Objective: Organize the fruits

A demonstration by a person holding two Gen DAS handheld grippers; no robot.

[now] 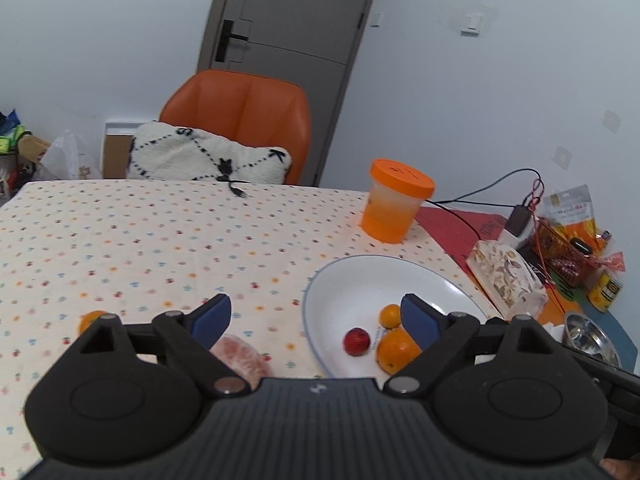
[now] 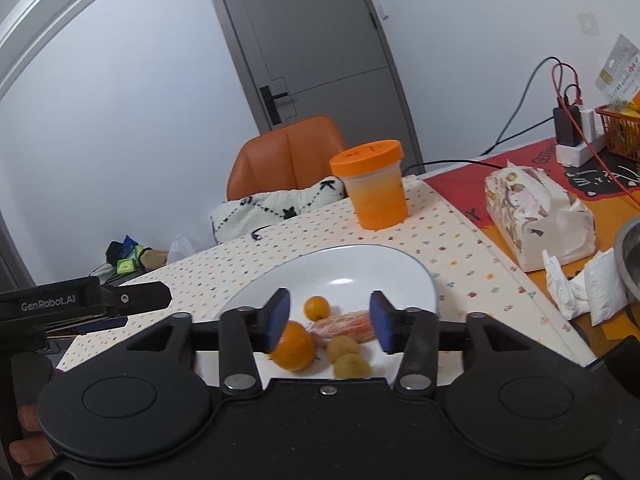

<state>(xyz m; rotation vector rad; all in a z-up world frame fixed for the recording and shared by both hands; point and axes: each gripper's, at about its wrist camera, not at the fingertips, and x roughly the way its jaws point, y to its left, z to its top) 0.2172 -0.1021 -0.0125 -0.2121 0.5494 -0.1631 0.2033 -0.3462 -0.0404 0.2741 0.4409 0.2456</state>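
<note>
A plain white-walled room with a grey door (image 1: 288,12); an orange chair (image 1: 240,116) stands behind a table laid with a cream, flower-dotted cloth (image 1: 140,240).

A white plate (image 1: 360,276) with a thin blue rim sits at lower right of the left wrist view. In it lie a large orange (image 1: 396,350), a smaller orange (image 1: 390,315) and a small red fruit (image 1: 356,342). The right wrist view also shows two dull brown-green kiwis (image 2: 346,354) and a peeled, netted segment-shaped fruit (image 2: 344,326) there.

Two pieces remain off the plate, both low and left in the left wrist view: a pale pink peeled fruit (image 1: 242,362), rounded and rough-skinned, and a small tangerine (image 1: 92,320) at the far left, partly hidden by the tool body.

The left gripper (image 1: 316,320) is spread wide and carries nothing. The pink fruit lies just below and behind its left blue pad; the plate lies to the right. The right gripper (image 2: 330,320) is likewise parted with nothing clamped, poised above the plate's contents.

Judgement: the left gripper is the nearer to both loose pieces, and the pink fruit is the closer. Its long axis appears to run across the frame, so a grasp across the short axis would suit. The flesh looks soft; firm pressure may bruise it.

An orange-lidded translucent tub (image 1: 396,204) and a patterned tissue pack (image 1: 506,278) stand clear of the route.
</note>
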